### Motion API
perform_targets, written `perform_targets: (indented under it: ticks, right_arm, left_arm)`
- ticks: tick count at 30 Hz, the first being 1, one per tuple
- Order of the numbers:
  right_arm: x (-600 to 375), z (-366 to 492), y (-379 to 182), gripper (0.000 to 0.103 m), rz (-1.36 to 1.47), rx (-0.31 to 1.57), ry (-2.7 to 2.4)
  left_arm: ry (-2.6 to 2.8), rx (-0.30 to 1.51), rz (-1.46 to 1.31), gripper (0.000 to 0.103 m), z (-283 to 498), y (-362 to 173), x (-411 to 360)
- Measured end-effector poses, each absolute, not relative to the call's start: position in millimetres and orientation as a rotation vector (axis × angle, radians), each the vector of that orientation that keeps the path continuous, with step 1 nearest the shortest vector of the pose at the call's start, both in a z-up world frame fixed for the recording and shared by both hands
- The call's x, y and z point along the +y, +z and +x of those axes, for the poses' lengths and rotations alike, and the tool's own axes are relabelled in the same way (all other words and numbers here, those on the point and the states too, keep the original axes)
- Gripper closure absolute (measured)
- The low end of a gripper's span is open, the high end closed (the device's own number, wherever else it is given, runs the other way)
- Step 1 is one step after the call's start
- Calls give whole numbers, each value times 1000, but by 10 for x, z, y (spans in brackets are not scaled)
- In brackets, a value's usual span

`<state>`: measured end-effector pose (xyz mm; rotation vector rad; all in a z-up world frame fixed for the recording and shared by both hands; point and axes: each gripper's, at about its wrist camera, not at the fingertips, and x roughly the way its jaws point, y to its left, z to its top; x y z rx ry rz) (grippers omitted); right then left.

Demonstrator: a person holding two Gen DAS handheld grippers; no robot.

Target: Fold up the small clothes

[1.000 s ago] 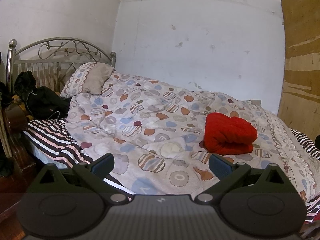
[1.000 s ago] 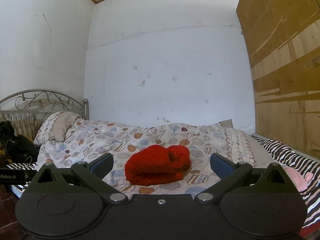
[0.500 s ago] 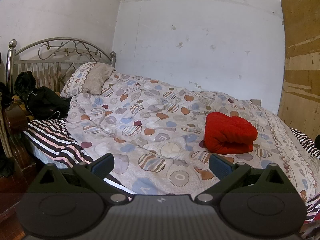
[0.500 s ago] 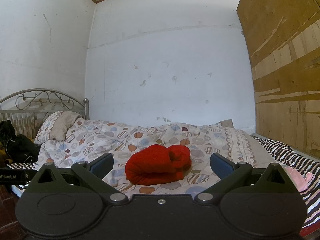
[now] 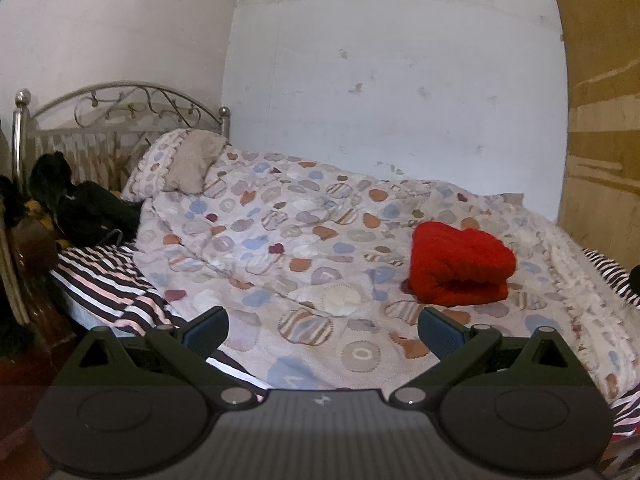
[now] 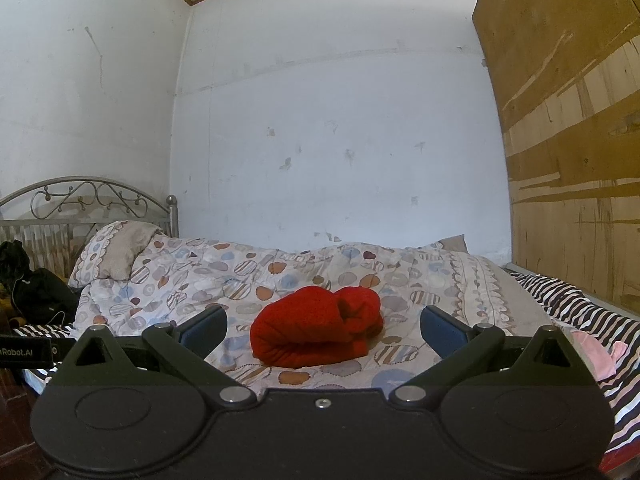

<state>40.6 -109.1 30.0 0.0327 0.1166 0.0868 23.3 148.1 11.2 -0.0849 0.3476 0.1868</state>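
Indoors: patterned quilt (image 6: 400, 280) on bed, white walls; red garment (image 6: 316, 326) folded, long axis crosswise. Left gripper (image 5: 322, 330) and right gripper (image 6: 322, 328) both spread wide, empty.

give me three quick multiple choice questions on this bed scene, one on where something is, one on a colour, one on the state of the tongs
1. Where does the bundled garment lie?
A. on the patterned quilt
B. on the floor
C. on the headboard

2. What colour is that garment?
A. black
B. red
C. pink

3. How do the left tongs and right tongs stand?
A. both shut on cloth
B. one open, one shut
C. both open, holding nothing

Answers:
1. A, it rests on the quilt mid-bed, in both views.
2. B, it is bright red.
3. C, each pair is spread wide with nothing between the fingers.
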Motion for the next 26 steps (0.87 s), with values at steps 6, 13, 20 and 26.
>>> perform_targets:
  ticks: [6,13,20,26]
  right_arm:
    - [-1094,402,290,0,33,120,85]
    - [-1100,402,279,0,32,120,85]
    - [-1099,407,270,0,33,122,84]
    - [-1089,412,195,0,34,137,82]
  left_arm:
    - [263,374,-14,0,321,92,1411]
    - [245,374,-27,0,318,82,1407]
    - [248,385,-28,0,319,46,1421]
    - [250,394,-25,0,323,8,1416]
